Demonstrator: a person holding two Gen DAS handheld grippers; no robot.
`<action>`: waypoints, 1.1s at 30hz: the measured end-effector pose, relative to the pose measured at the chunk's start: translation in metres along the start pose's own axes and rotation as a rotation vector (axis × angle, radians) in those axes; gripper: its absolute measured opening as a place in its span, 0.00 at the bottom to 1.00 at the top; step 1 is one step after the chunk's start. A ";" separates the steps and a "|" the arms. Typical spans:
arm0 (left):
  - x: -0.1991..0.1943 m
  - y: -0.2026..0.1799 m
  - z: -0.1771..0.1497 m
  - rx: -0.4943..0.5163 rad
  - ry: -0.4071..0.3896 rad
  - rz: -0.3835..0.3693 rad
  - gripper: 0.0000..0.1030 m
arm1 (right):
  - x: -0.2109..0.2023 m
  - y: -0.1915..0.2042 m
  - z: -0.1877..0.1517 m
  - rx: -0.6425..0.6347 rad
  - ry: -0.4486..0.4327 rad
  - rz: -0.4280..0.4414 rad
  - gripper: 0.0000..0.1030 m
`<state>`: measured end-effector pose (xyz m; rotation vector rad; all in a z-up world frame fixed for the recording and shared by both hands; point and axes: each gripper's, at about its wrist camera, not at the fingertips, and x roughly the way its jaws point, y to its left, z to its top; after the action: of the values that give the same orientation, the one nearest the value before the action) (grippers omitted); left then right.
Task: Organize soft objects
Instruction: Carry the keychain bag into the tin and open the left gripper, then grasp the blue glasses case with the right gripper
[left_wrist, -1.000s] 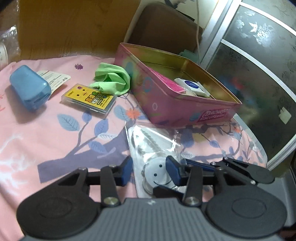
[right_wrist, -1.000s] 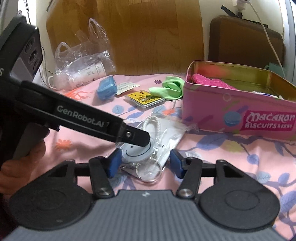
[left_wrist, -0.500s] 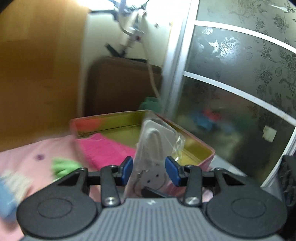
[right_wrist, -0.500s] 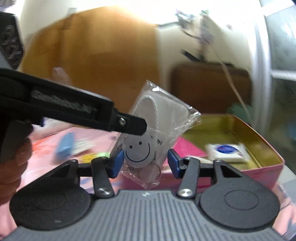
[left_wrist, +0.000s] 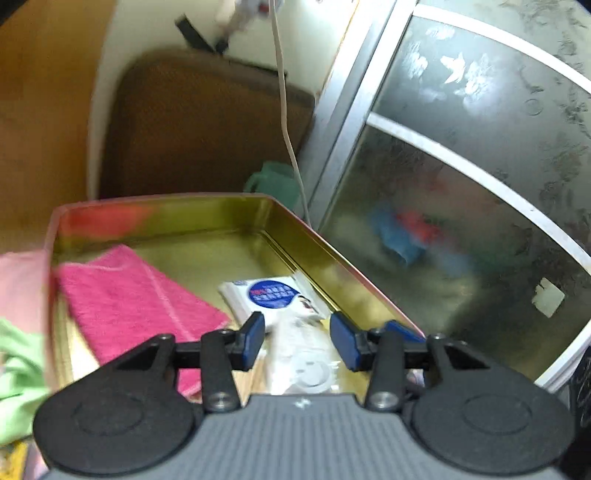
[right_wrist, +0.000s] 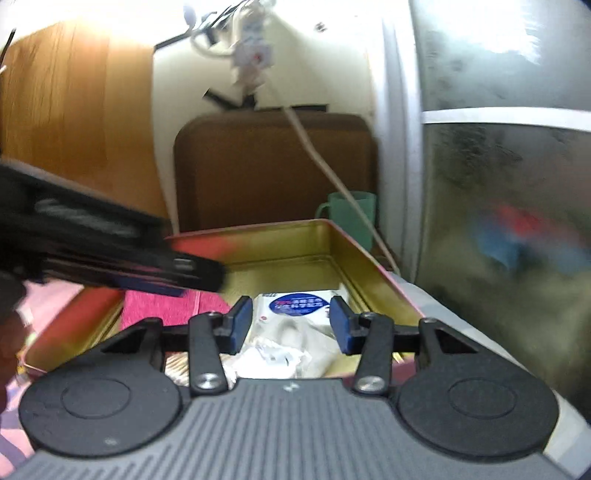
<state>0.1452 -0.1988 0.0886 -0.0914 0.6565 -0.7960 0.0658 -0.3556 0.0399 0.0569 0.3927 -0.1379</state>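
Tin (left_wrist: 354, 273) as landmark — inside it: pink towel (left_wrist: 140, 295) left, wipes pack (left_wrist: 273, 295) toward the back, smiley keychain bag (left_wrist: 306, 365) at the near end. Left gripper (left_wrist: 297, 341) fingers part open, straddling the bag, not pinching. Right gripper (right_wrist: 291, 323) fingers closing, nothing held. Green cloth (left_wrist: 18, 373) left of the tin — not yet packed.

Black linkage arms, blue fingers (left_wrist: 252, 341), silver screws
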 end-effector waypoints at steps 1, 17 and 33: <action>-0.012 0.002 -0.005 0.008 -0.016 0.004 0.40 | -0.007 -0.004 -0.002 0.024 -0.012 -0.003 0.48; -0.210 0.196 -0.141 -0.256 -0.057 0.731 0.41 | -0.053 0.151 -0.012 -0.185 0.034 0.477 0.56; -0.232 0.247 -0.158 -0.405 -0.163 0.861 0.52 | 0.037 0.338 -0.034 -0.468 0.238 0.563 0.55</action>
<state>0.0915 0.1610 0.0032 -0.2194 0.6157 0.1781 0.1352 -0.0234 0.0039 -0.2799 0.6235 0.5220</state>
